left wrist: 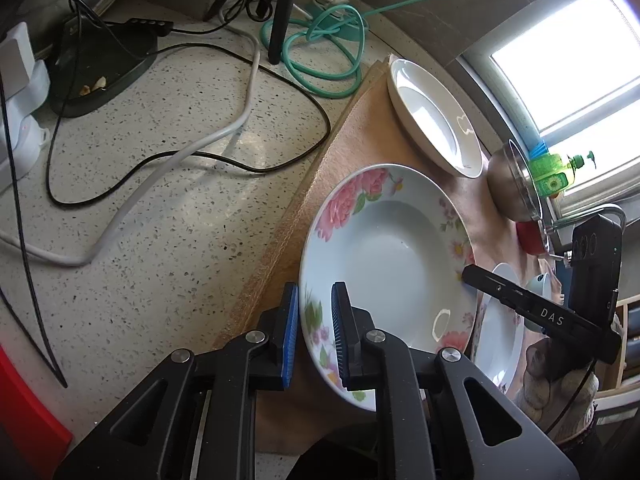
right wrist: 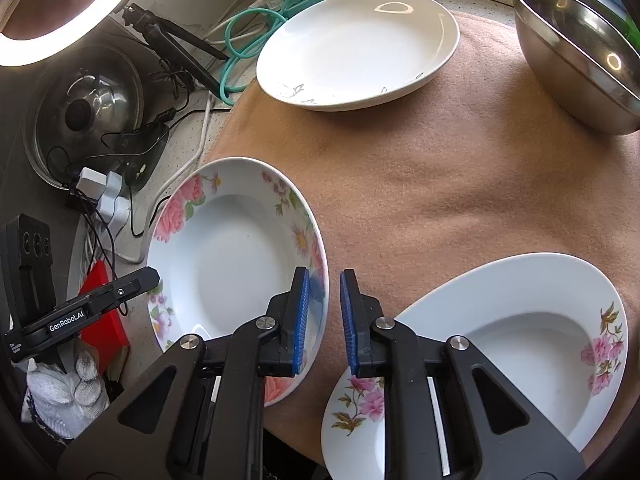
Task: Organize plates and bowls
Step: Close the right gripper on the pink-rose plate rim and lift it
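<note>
A deep plate with pink flowers [left wrist: 392, 256] lies at the left edge of a brown cloth [right wrist: 420, 184]; it also shows in the right wrist view [right wrist: 236, 276]. My left gripper [left wrist: 314, 332] straddles its near rim, jaws slightly apart, not clamped. My right gripper [right wrist: 323, 320] is open, its left finger over this plate's right rim, its right finger above a second flowered plate [right wrist: 512, 344]. A plain white plate [right wrist: 356, 48] and a steel bowl [right wrist: 576, 56] lie further back.
Speckled counter [left wrist: 160, 220] to the left carries black and white cables [left wrist: 224, 136], a green hose [left wrist: 328, 60], a tripod leg and a dark tray. A pot lid [right wrist: 84, 108] and ring light stand at the far left. A window is behind the bowl.
</note>
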### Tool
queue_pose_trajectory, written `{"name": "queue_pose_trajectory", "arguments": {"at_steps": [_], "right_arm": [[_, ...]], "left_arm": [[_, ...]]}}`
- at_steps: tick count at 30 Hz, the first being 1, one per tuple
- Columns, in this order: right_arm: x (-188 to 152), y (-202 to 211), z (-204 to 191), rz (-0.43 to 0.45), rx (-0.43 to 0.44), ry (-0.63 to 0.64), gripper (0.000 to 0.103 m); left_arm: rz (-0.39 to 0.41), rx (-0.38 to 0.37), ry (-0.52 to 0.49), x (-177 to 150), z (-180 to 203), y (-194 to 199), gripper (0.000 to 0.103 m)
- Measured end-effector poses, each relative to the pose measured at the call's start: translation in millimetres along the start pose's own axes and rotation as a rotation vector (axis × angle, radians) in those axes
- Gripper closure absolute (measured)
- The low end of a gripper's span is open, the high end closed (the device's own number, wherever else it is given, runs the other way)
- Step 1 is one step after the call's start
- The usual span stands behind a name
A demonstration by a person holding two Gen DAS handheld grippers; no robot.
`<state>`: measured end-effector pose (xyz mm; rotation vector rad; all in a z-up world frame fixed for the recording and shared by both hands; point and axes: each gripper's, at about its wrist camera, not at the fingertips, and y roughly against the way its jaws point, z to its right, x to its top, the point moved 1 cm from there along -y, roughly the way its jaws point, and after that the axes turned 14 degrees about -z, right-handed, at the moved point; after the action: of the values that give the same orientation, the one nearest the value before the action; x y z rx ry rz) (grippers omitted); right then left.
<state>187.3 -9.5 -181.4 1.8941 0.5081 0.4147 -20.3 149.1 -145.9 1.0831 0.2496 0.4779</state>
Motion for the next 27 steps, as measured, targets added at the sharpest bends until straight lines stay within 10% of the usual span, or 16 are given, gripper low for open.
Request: {"name": "queue_pose_trajectory", "arguments": {"at_steps": [27], "right_arm": [[-7, 14, 5, 0.032, 0.020, -0.030, 0.092]], "left_arm": [[0.018, 0.017, -0.028, 1, 14, 8, 0.089]]}}
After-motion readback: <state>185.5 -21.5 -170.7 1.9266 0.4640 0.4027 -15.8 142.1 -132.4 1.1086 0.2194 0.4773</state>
